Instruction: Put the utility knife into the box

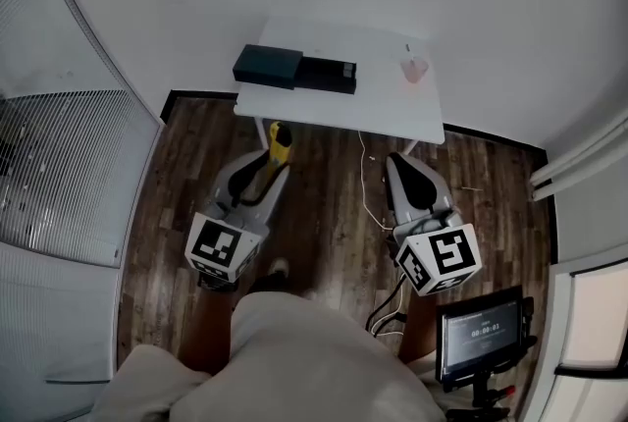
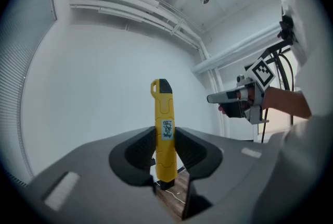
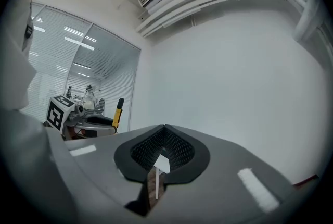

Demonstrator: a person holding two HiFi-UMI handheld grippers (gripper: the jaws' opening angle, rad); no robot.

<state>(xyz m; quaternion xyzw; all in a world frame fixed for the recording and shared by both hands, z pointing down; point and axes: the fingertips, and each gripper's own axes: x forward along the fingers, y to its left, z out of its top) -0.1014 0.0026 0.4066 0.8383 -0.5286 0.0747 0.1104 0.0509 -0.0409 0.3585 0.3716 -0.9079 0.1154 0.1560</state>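
Note:
My left gripper (image 1: pixel 274 162) is shut on a yellow utility knife (image 1: pixel 280 142), which stands upright between the pads with its black tip up. In the left gripper view the knife (image 2: pixel 164 126) fills the middle of that gripper (image 2: pixel 165 139). Over the wooden floor, short of the table, both grippers hang side by side. A dark box (image 1: pixel 327 75) with its dark lid (image 1: pixel 267 65) beside it lies on the white table (image 1: pixel 392 106) ahead. The right gripper (image 1: pixel 397 160) is shut and holds nothing; its pads meet at the tip (image 3: pixel 164 135). In the left gripper view the right gripper (image 2: pixel 234 99) shows at the right.
A pink cup (image 1: pixel 415 69) stands at the table's far right. A white cable (image 1: pixel 367 183) runs across the floor between the grippers. A small screen on a stand (image 1: pixel 481 334) is at my lower right. A glass partition with blinds (image 1: pixel 59 155) lines the left side.

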